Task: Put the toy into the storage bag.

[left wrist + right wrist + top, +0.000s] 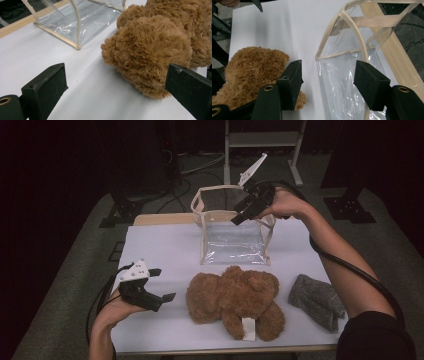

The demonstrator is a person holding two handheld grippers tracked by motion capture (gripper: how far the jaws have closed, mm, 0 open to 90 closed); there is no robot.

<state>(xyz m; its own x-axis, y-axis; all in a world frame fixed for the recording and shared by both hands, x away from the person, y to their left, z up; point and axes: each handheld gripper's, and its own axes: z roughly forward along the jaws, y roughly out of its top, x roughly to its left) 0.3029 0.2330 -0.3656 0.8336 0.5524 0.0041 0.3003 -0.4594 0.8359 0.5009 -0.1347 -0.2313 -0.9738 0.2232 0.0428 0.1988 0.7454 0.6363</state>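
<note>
Two grippers are at work over our desk. Our right gripper hangs above the near right corner of the clear bag, its jaws apart with nothing pressed between them; in the right gripper view the bag's cream rim runs up between them. The bag stands open at the far middle of the desk. Our left gripper rests low at the near left, jaws wide apart, pointing at the brown teddy bear. A grey cloth lies right of the bear.
</note>
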